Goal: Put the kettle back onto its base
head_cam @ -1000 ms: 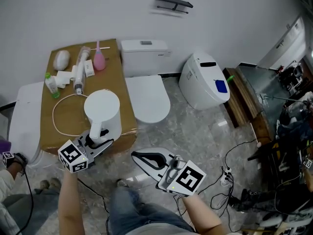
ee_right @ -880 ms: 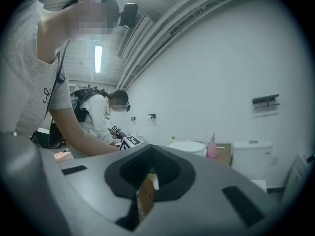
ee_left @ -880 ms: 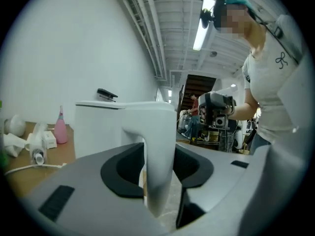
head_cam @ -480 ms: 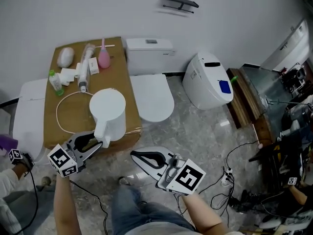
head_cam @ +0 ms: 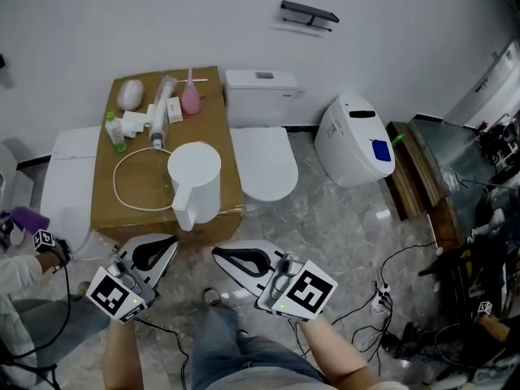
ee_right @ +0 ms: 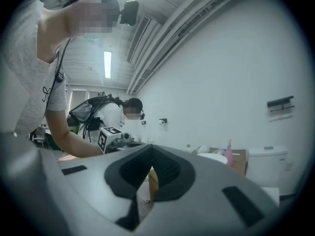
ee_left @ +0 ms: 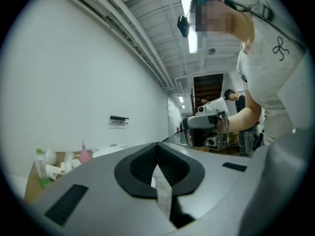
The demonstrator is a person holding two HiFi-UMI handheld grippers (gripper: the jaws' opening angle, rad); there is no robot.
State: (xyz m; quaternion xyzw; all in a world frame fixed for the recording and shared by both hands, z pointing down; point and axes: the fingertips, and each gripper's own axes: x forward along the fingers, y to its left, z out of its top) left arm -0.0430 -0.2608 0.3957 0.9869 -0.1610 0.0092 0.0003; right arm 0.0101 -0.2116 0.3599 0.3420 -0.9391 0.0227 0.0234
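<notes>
**Plainly, the white kettle [head_cam: 195, 177] stands on the cardboard box [head_cam: 221, 132], and both grippers are closed with nothing in them**

Big things first. A white wall [head_cam: 162, 23] fills the top of the head view, and a shiny grey stone floor [head_cam: 341, 218] lies below it. A white toilet [head_cam: 264, 165] stands against the wall with its lid down. Another white toilet with a blue patch [head_cam: 355, 145] sits on the floor to its right, turned at a slant. The brown box stands just left of the first toilet, touching it or almost.

The kettle stands upright on the box, close to the front edge. Its handle points at the person. From above, nobody can tell what is under it.

The person holds both grippers low, in front of the box and apart from the kettle. The left gripper [head_cam: 168, 242] is below the box's front edge. Its two jaws are pressed together, and only a thin crack shows between them. The right gripper [head_cam: 218, 255] is just beside it, over the floor. Its jaws are pressed together too, with nothing between them.

Smaller things lie on the box behind the kettle. A white cord [head_cam: 122, 197] makes a big loop to the kettle's left. A pink bottle [head_cam: 191, 100] stands near the back edge. A little bottle with a green cap [head_cam: 115, 132] stands near the left edge, with some white packets beside it.
</notes>
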